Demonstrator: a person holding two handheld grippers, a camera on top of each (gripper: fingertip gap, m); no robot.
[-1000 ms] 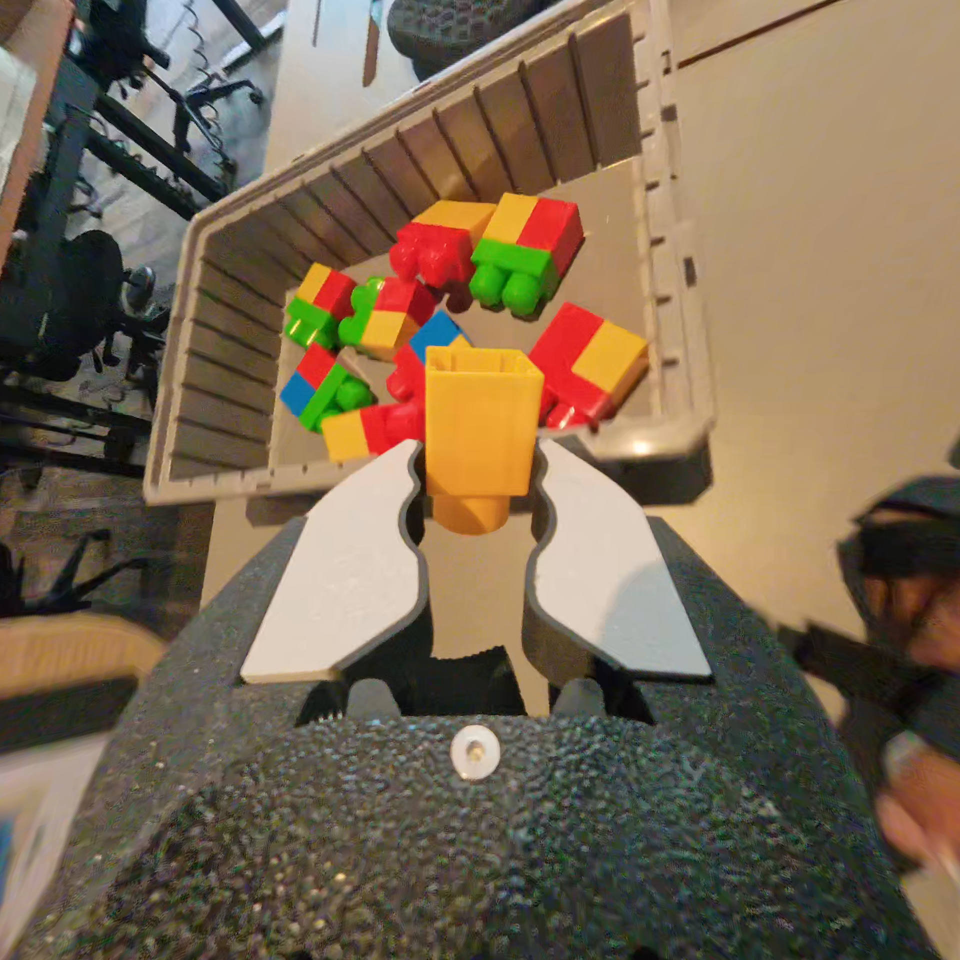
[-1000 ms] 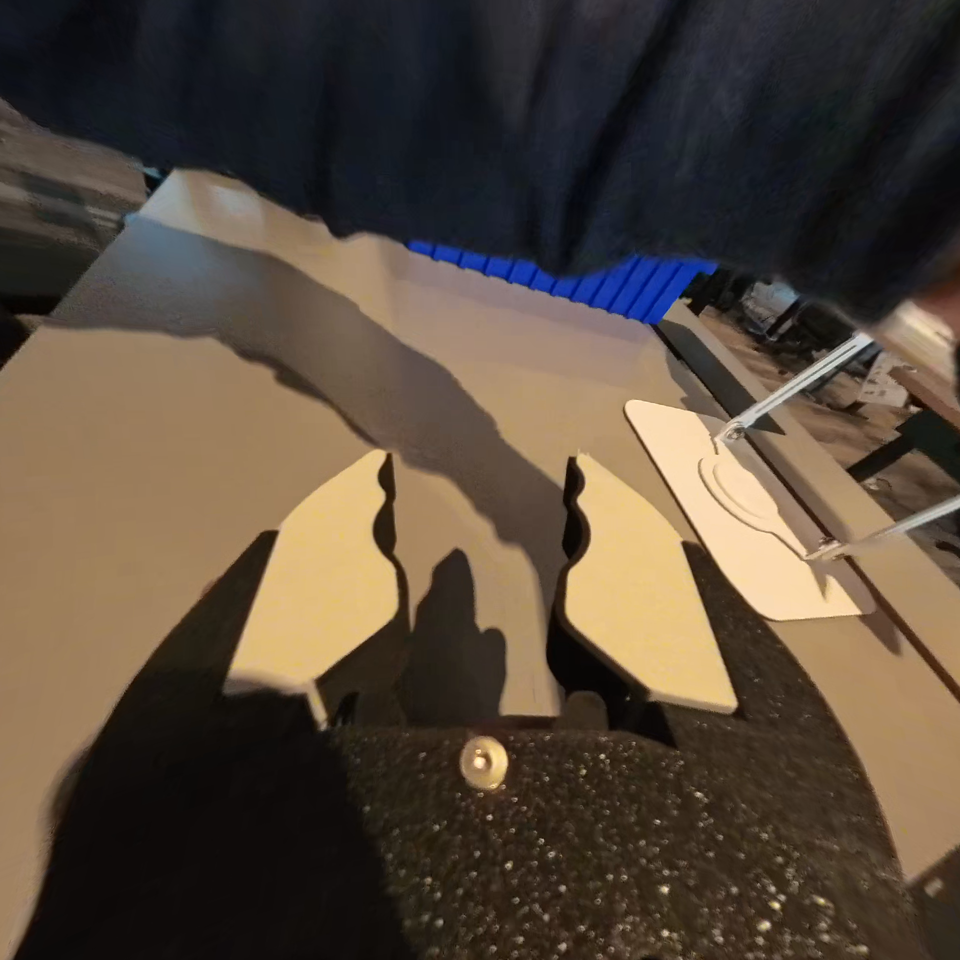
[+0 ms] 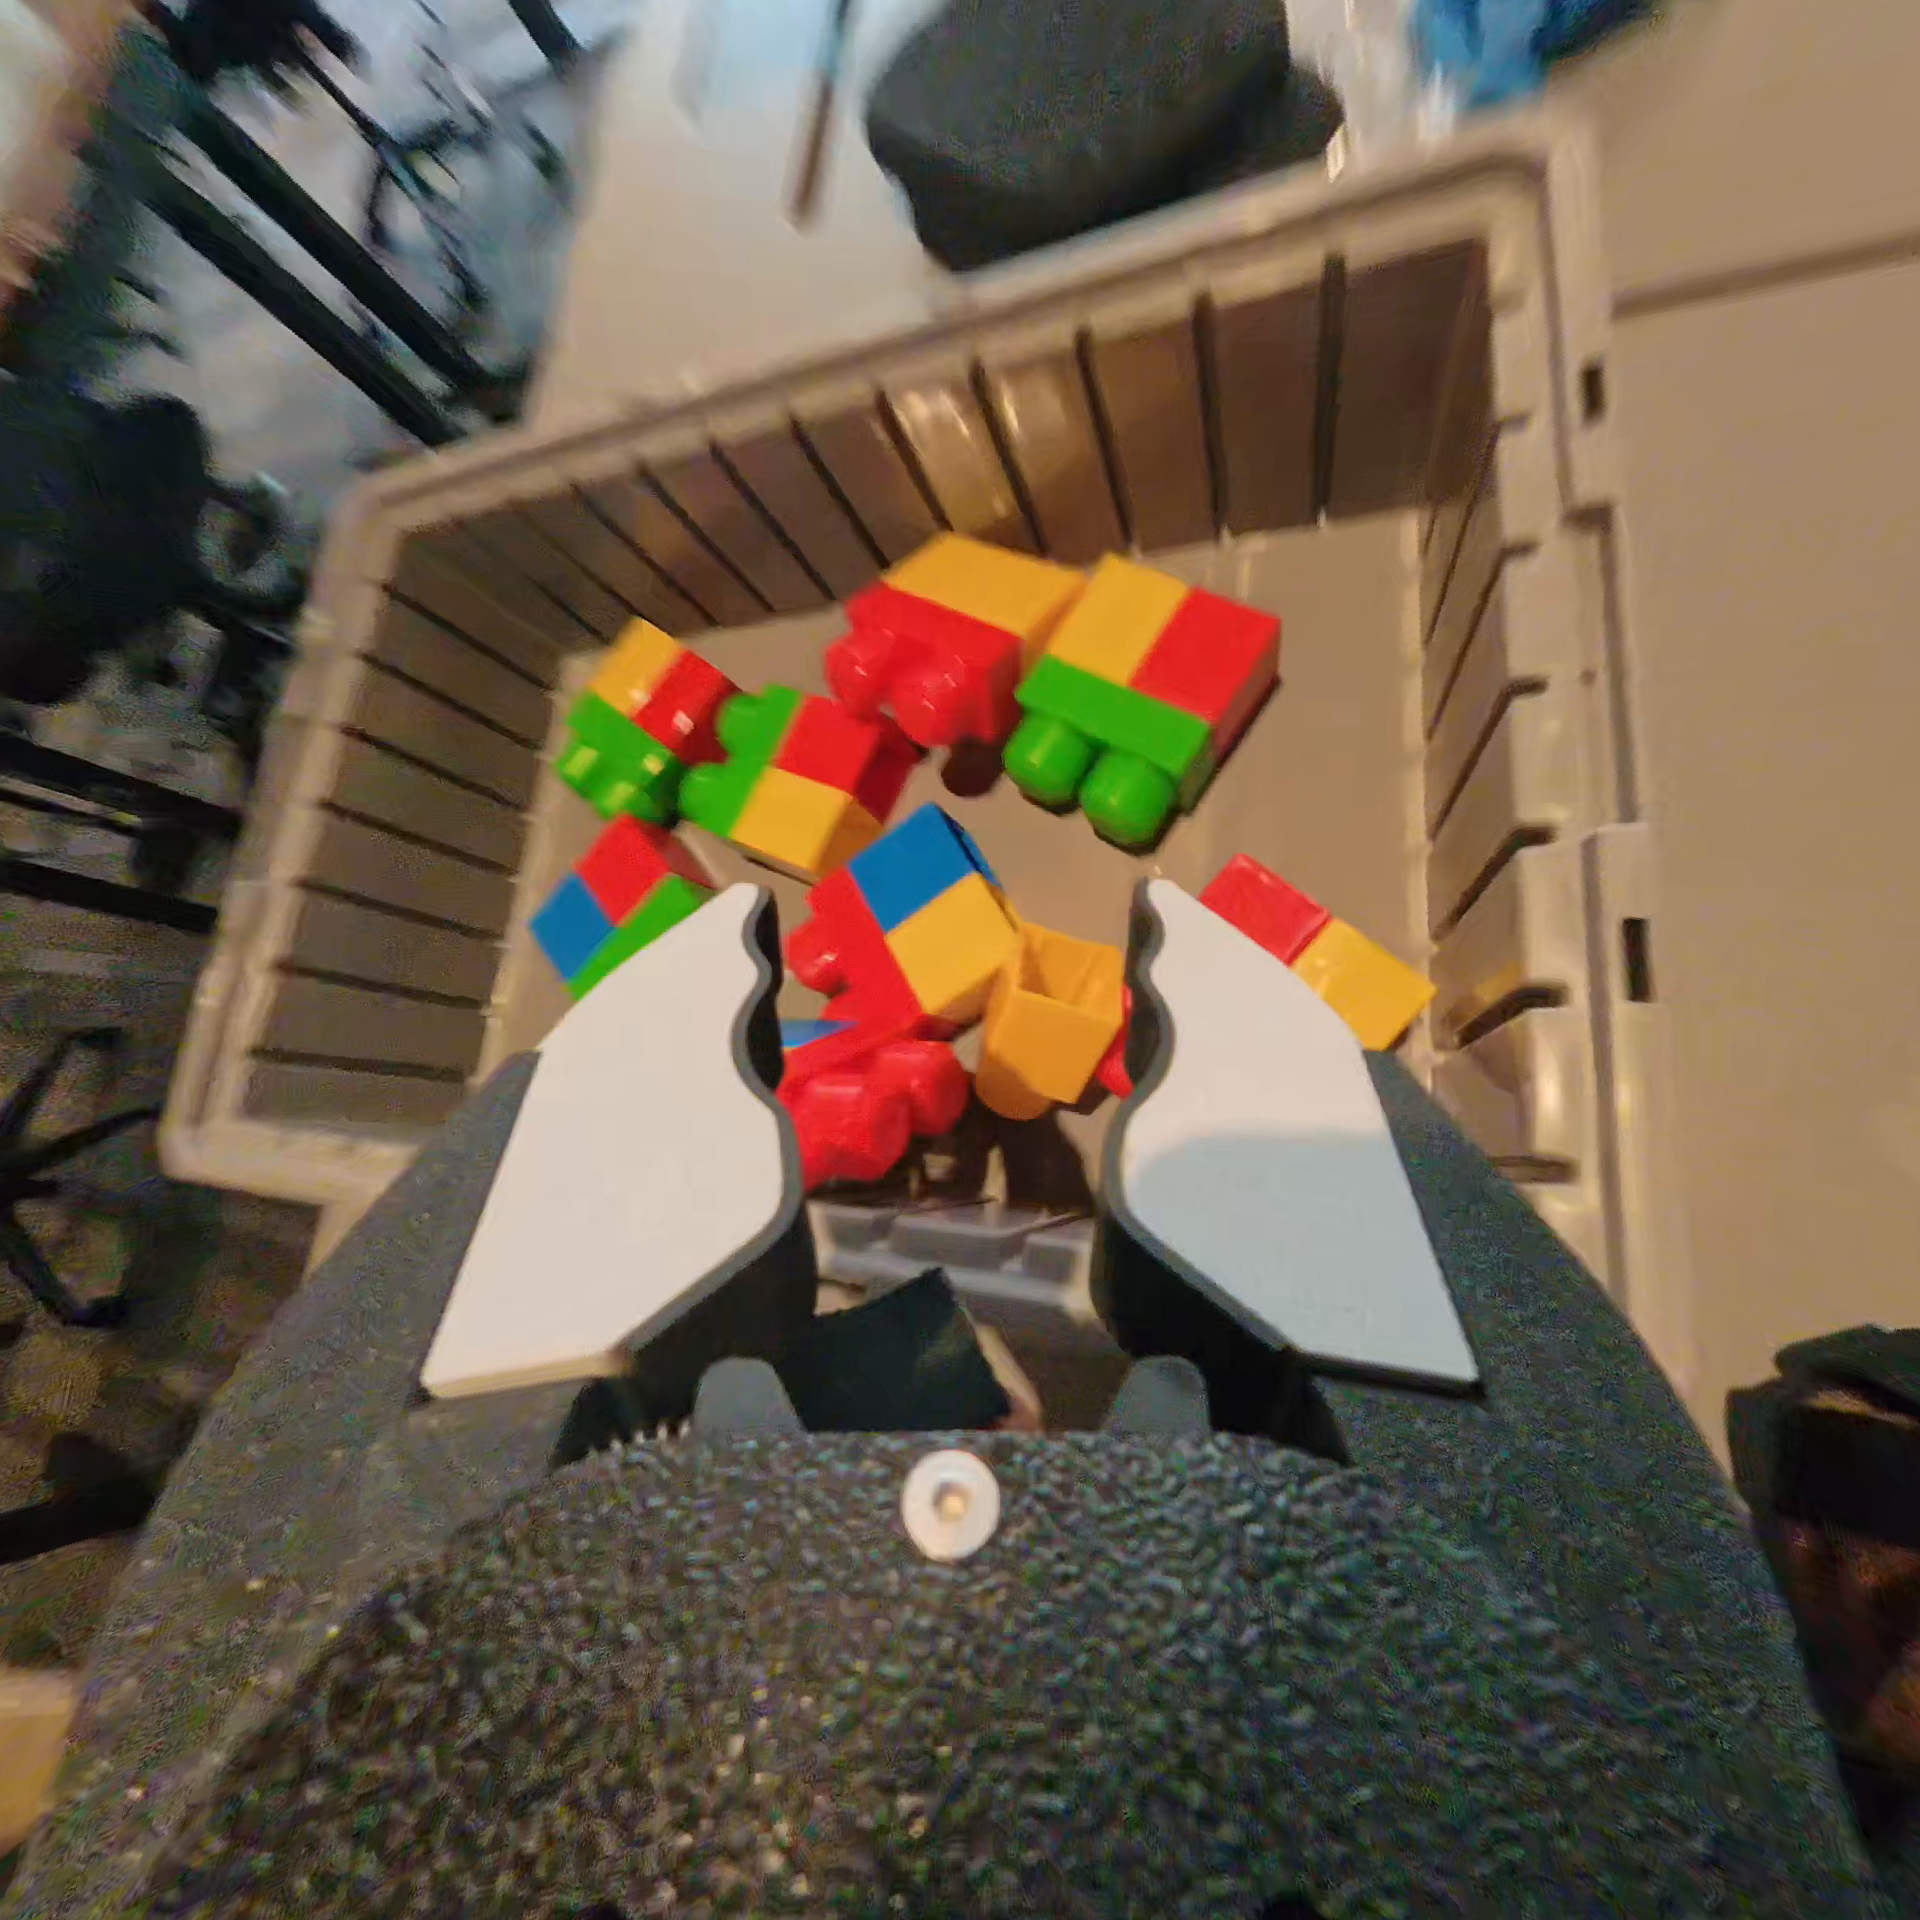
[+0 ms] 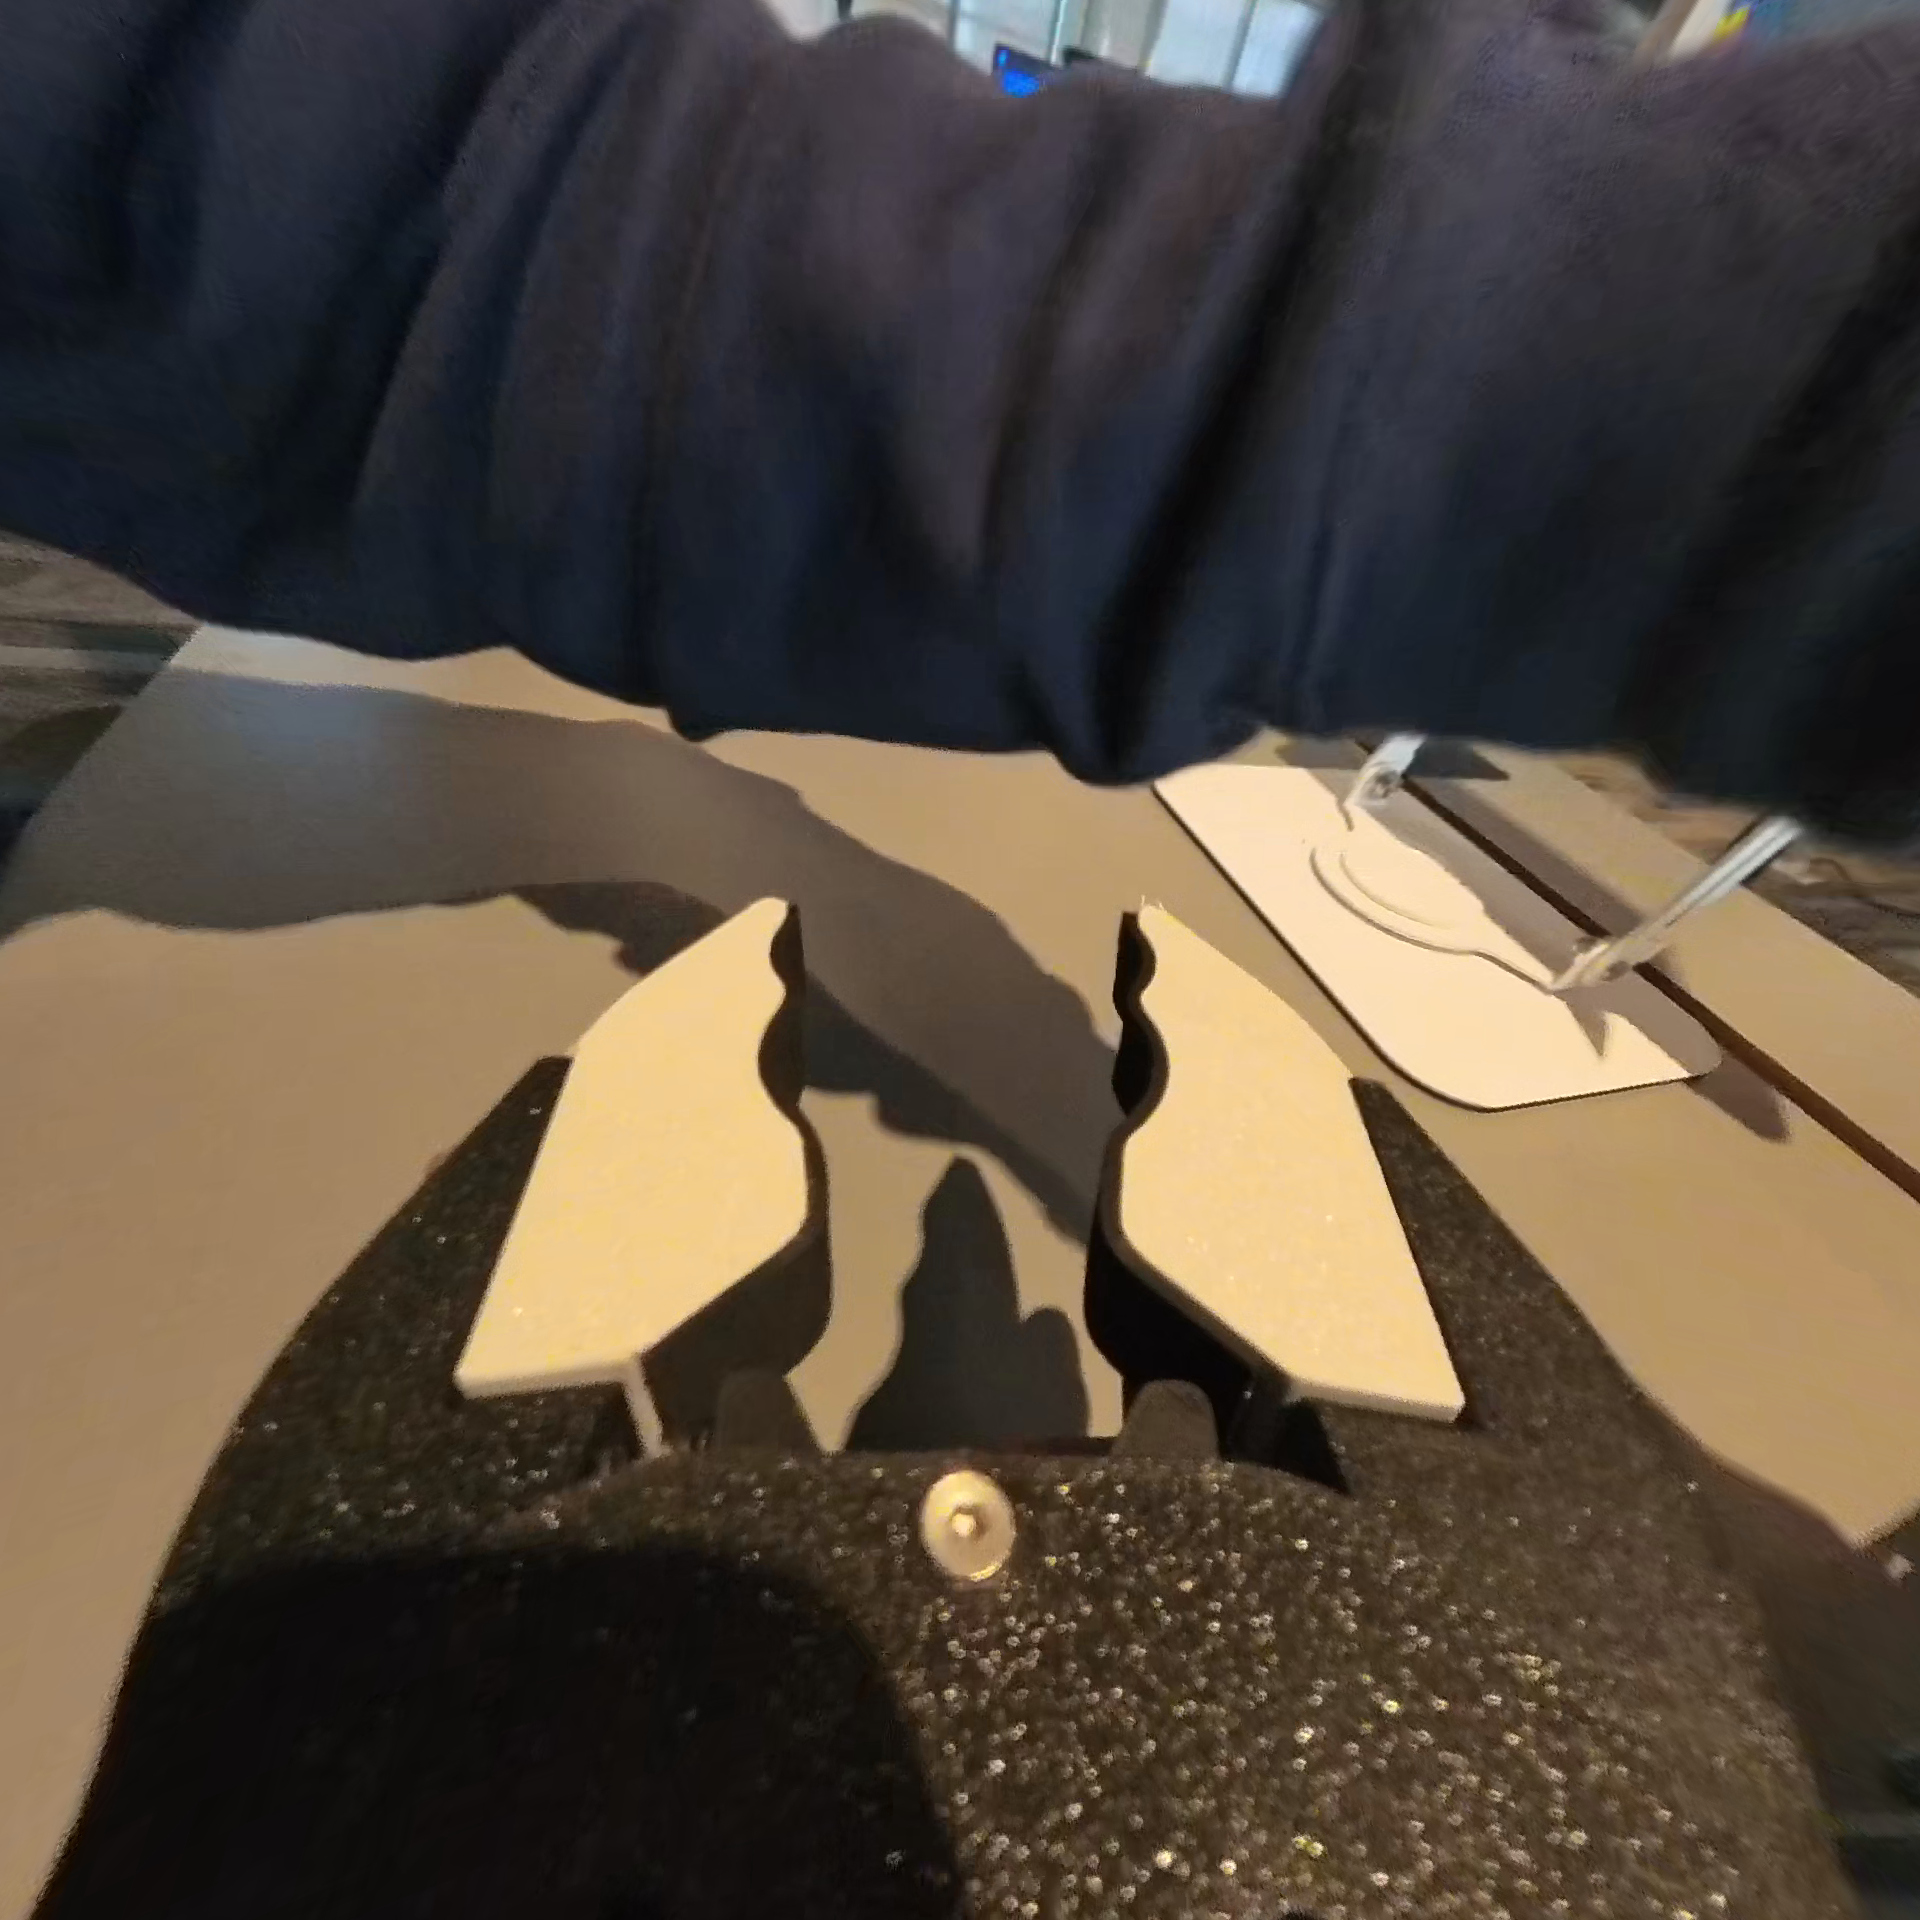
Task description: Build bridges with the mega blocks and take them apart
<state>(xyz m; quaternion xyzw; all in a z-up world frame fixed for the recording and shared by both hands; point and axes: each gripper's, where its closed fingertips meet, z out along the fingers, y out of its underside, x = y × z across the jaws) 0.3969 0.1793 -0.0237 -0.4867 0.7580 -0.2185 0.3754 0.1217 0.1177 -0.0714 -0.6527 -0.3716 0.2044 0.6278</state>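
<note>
**Blocks lie in the grey bin, both grippers empty**

The left gripper (image 3: 951,914) is above the grey bin (image 3: 1579,665), with its jaws apart and nothing between them. Inside the bin there is a heap of mega blocks (image 3: 935,790) in red, yellow, green and blue, most of them joined in small groups. A single yellow block (image 3: 1049,1029) lies tilted with its hollow side up, against the red ones. The right gripper (image 4: 961,925) is over the bare table (image 4: 208,1091), with its jaws also apart, and a dark sleeve (image 4: 935,364) crosses above it.
</note>
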